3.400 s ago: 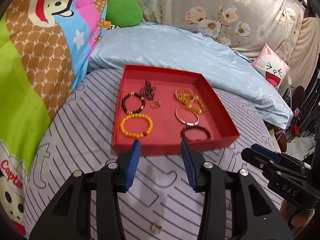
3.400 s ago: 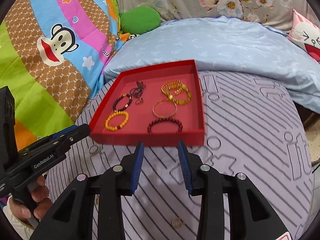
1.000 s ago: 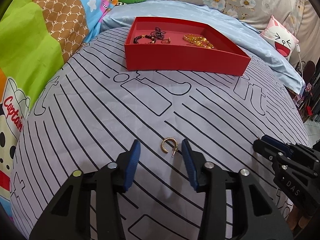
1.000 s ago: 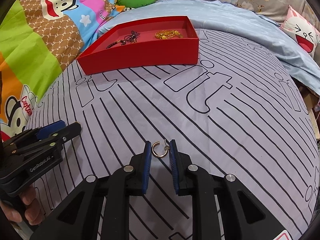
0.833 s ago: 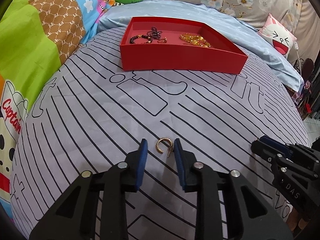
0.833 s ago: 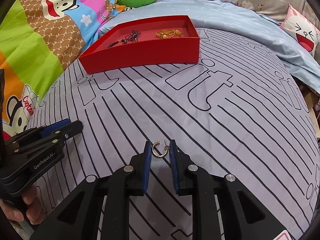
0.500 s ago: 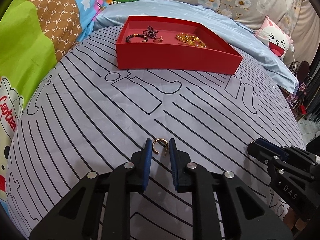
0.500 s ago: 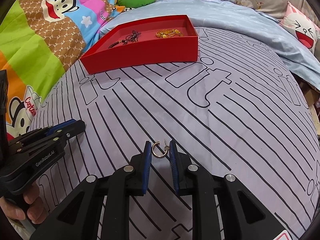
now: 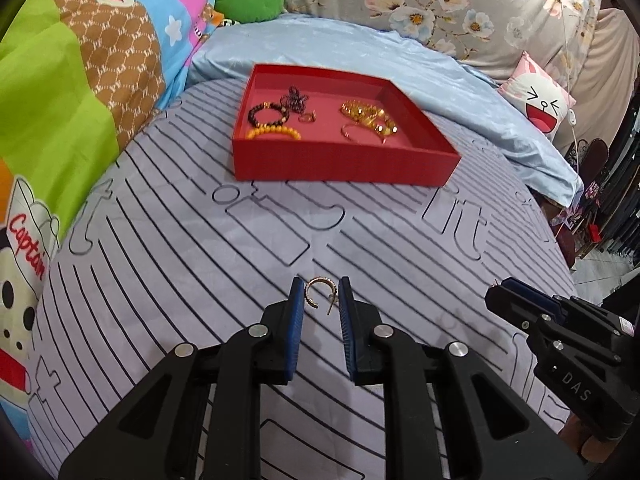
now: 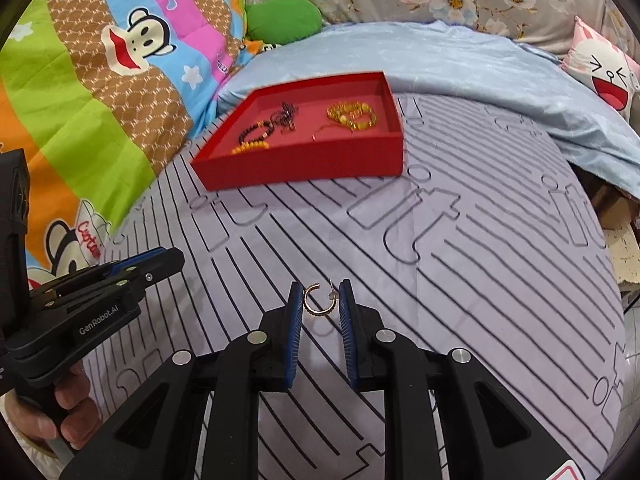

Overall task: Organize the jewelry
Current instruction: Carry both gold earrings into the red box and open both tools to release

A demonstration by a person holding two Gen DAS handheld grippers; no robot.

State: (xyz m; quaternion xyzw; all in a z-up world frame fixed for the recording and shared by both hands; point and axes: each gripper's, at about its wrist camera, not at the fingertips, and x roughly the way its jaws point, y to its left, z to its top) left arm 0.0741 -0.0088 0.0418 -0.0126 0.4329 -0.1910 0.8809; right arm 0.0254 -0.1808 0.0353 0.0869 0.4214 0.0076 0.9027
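Holding one small gold hoop earring apiece, both grippers stand above the striped grey bedspread (image 9: pixel 168 240), each pointing down towards the red tray (image 9: pixel 340 166) further up the bed. The left gripper (image 9: pixel 319 298) has its jaws nearly closed, blue pads pinching a hoop earring (image 9: pixel 316 294) at the fingertips; the right gripper (image 10: pixel 319 300) is set the same way on the second hoop earring (image 10: pixel 318 300). Both earrings appear clear of the cloth, so the pick-up looks complete and the carry to the tray is the step in hand. Already in the tray lie a black bead bracelet (image 9: pixel 267 115), an orange bead bracelet (image 9: pixel 274 133), a gold chain heap (image 9: pixel 366 116) and other pieces. Next move, in my judgement: carry both earrings over the near wall and release them on bare floor between the bracelets. Risk noted: the grip is slight and an earring could slip.
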